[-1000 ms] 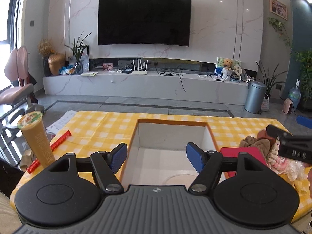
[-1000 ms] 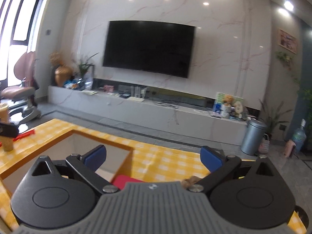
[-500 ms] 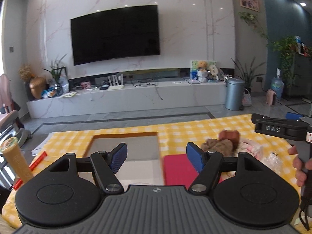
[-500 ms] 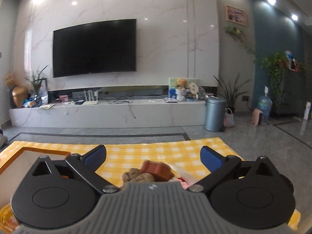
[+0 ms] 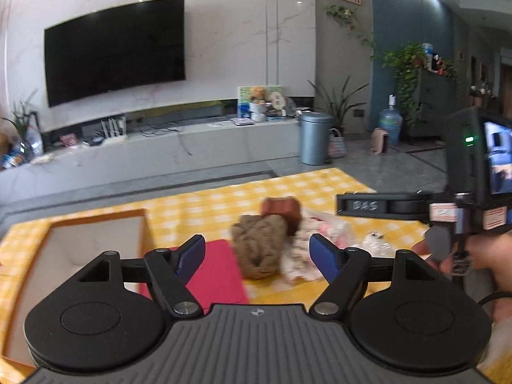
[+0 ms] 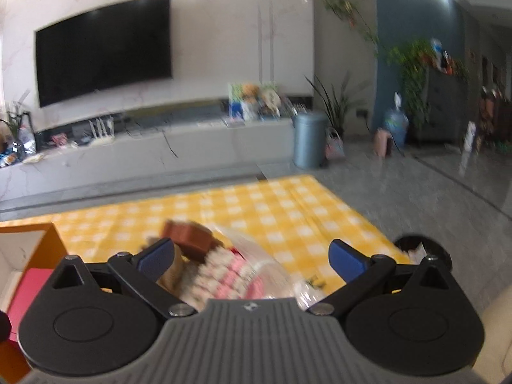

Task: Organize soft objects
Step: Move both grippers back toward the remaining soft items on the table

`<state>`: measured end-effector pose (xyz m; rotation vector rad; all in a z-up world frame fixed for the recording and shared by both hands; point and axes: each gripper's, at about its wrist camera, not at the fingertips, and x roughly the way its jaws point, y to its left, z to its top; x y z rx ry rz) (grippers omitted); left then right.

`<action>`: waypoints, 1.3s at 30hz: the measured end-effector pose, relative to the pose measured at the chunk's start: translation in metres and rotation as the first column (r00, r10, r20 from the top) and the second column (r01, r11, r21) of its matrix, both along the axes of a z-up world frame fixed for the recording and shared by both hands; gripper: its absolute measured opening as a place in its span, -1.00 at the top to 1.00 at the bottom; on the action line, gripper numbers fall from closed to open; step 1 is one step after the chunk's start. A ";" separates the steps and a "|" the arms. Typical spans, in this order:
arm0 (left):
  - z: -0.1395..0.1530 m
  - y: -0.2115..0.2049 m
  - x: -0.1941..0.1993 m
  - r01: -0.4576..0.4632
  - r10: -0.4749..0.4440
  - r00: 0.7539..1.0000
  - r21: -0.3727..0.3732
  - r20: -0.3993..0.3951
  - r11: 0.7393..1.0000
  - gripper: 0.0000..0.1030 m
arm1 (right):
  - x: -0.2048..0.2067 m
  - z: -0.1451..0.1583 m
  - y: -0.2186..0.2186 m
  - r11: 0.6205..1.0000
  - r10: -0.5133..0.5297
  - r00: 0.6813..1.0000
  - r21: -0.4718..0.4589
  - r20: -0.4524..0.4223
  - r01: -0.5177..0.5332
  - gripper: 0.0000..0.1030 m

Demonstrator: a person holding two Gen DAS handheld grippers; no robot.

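A pile of soft things lies on the yellow checked cloth: a brown knitted bundle, a rust-brown piece on top, a pink-white fluffy item and a clear plastic bag. A red flat cloth lies left of them. My left gripper is open, empty, just short of the brown bundle. My right gripper is open, empty, over the pink-white item and the rust piece; its body shows at right in the left wrist view.
An open box with an orange rim and white inside sits at the left of the table; it also shows in the right wrist view. The table's right edge drops to the grey floor. A TV wall and a grey bin stand behind.
Both grippers have swung right, from over the box to the pile of soft things. Both stay open and empty.
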<state>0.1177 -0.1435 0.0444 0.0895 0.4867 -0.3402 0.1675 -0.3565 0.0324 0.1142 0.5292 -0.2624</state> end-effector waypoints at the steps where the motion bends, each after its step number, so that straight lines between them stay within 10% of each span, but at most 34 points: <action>1: -0.004 -0.005 0.003 0.000 0.000 1.000 -0.006 -0.006 1.000 -0.70 | 0.004 -0.005 -0.005 1.000 -0.022 1.000 0.006 -0.020 0.022 -0.95; 21: -0.088 -0.079 0.024 0.145 -0.123 0.983 0.160 -0.137 0.976 -0.76 | 0.027 -0.071 -0.096 0.939 -0.113 0.965 0.293 -0.235 0.181 -0.95; 34: -0.103 -0.084 0.009 0.181 -0.141 0.970 0.199 -0.198 0.963 -0.76 | 0.068 -0.105 -0.054 0.999 -0.040 0.917 0.000 -0.396 0.044 -0.95; 39: -0.102 -0.085 0.005 0.183 -0.146 0.970 0.189 -0.194 0.965 -0.76 | 0.076 -0.113 -0.053 0.997 -0.013 0.900 0.066 -0.436 0.047 -0.62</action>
